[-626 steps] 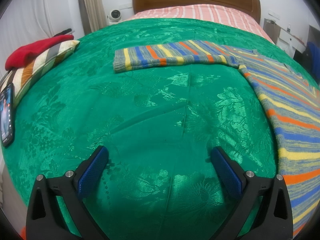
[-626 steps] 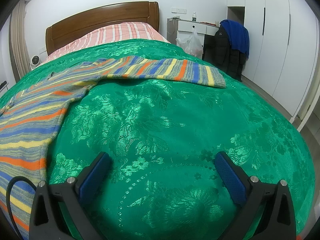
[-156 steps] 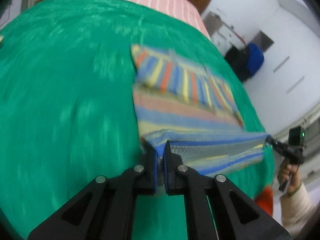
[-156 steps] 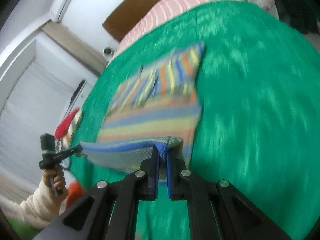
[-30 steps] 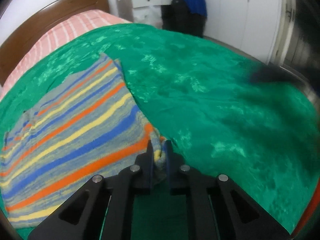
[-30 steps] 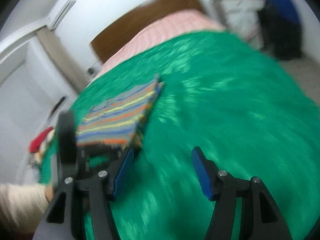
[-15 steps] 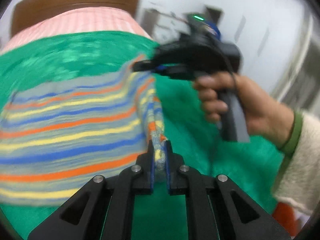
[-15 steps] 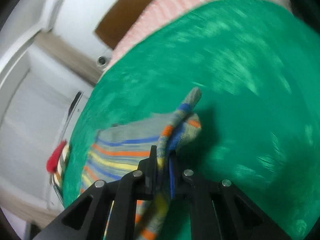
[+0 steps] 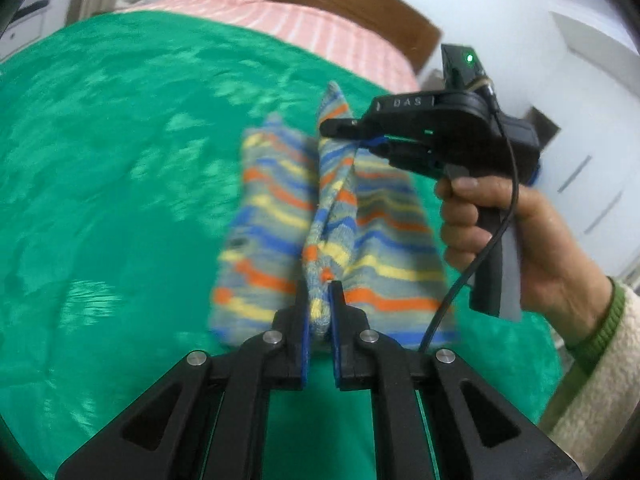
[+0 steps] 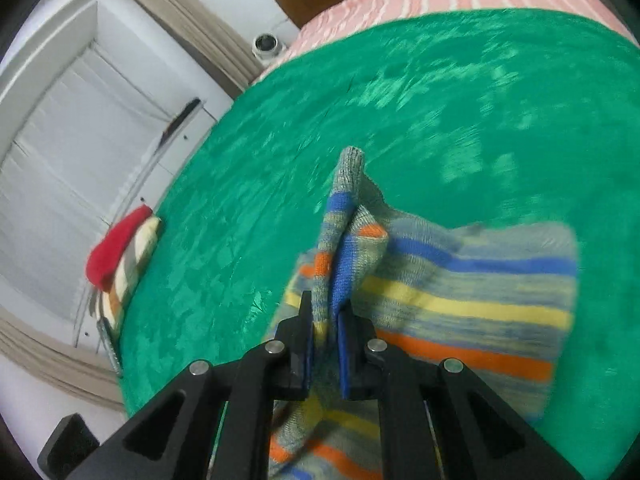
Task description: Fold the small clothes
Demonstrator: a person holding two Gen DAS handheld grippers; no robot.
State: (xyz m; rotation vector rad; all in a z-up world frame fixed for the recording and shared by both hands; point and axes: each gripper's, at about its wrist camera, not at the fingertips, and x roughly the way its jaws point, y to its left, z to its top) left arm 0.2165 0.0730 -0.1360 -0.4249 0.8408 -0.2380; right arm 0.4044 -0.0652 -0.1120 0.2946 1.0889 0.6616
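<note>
A striped knit sweater (image 9: 276,216) in grey, blue, yellow and orange is held up above the green bedspread (image 9: 100,152), folded along one edge that runs between the two grippers. My left gripper (image 9: 319,312) is shut on the near end of that edge. My right gripper (image 10: 325,328) is shut on the other end; it also shows in the left wrist view (image 9: 360,136), held in a hand. In the right wrist view the sweater (image 10: 460,280) drapes to the right.
The green bedspread (image 10: 280,160) covers the bed. A red garment on a striped cushion (image 10: 120,248) lies at the bed's left edge. A wooden headboard (image 9: 304,8) and pink striped sheet (image 9: 320,36) are at the far end. White cupboards stand to the right.
Both grippers have lifted the pinched edge, and the sweater now hangs down on both sides of it. The right gripper stays shut on the far corner.
</note>
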